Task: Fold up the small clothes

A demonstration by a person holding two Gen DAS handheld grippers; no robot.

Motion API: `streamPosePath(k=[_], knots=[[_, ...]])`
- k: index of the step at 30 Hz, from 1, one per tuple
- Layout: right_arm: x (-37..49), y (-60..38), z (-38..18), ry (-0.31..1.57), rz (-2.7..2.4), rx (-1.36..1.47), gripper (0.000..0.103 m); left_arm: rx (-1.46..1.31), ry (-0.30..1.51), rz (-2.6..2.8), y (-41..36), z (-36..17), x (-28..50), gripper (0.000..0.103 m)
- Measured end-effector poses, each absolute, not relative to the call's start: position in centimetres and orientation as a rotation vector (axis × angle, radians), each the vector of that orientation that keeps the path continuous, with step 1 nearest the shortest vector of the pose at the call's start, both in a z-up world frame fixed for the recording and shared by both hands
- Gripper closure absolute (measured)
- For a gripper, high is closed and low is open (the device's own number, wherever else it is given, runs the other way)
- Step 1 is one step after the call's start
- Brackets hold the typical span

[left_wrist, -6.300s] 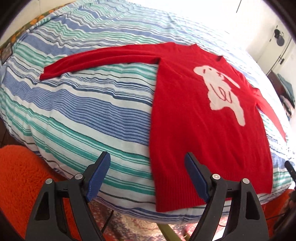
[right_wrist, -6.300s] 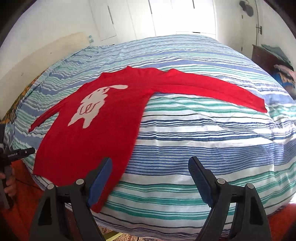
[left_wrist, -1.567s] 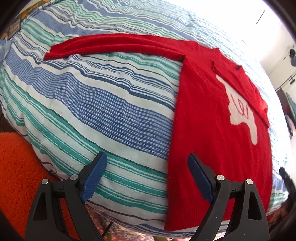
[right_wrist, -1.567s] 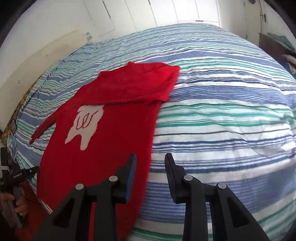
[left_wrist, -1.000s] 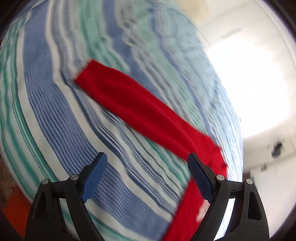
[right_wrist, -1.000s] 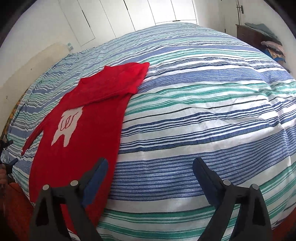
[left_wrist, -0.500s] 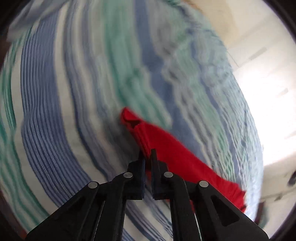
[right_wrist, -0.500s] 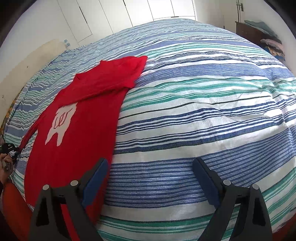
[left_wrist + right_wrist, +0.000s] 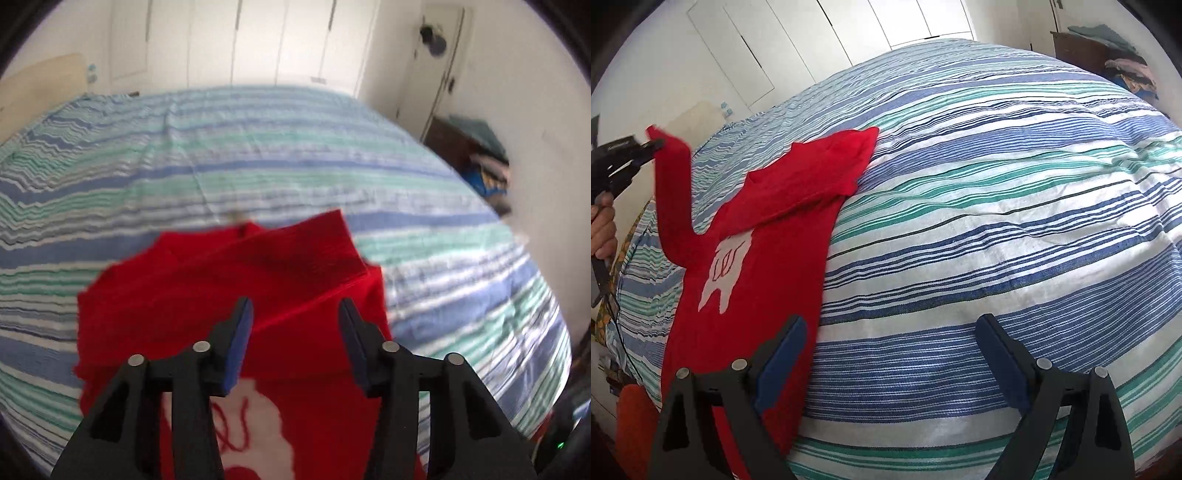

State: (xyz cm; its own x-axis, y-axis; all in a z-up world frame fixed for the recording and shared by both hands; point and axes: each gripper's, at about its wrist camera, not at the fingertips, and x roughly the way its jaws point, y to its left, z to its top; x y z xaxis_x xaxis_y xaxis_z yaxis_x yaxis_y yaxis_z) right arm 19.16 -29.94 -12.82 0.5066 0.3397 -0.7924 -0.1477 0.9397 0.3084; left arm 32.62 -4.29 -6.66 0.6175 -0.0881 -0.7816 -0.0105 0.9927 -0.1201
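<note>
Red sweater [image 9: 750, 295]: flat on left of striped bedspread [image 9: 997, 184], one sleeve [image 9: 672, 192] raised at left gripper [image 9: 295, 325], jaws part-spread. Right gripper [image 9: 890, 354]: spread wide, near edge, empty.

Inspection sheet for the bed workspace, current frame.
Surface: striped bed cover, lightly creased.
Job's things: red sweater face up; right sleeve folded across the chest; left sleeve lifted off the bed.
Clutter: clothes pile on a dark cabinet.
Grippers: left gripper at the raised cuff, though its own view shows the jaws apart, so grip unclear; right gripper open, empty.
Cables: possibly a thin dark cord.
Surroundings: white wardrobe doors.
</note>
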Motion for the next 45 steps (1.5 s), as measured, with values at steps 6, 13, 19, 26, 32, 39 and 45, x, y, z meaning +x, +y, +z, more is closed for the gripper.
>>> streamPosePath(k=[6,13,19,26,32,39,45], knots=[[19.3,-31.7,-12.7,0.990,0.275,0.258,0.011,-0.074,1.019,-0.022,0.8,-9.1,24.5,0.048],[19.8,-31.5,-13.5,1.004,0.259,0.272,0.011,-0.228,1.009,0.198,18.4,-8.8,21.2,0.039],[19.6,-30.9,-13.8,1.010,0.250,0.231,0.011,-0.031,1.047,0.125,17.0,-11.3,25.4,0.037],[19.7,-30.5,-14.0,1.017,0.242,0.195,0.011,0.030,1.061,0.296,18.1,-15.1,29.1,0.097],[19.8,-30.5,-14.3,1.024,0.239,0.190,0.011,-0.238,1.001,0.371,23.9,-15.0,25.4,0.094],[20.1,-30.1,-14.9,1.031,0.242,0.145,0.009,-0.331,1.029,0.397,25.4,-15.2,23.2,0.057],[20.2,-29.7,-15.0,1.039,0.242,0.111,0.008,-0.368,1.038,0.439,26.1,-13.6,19.1,0.051]])
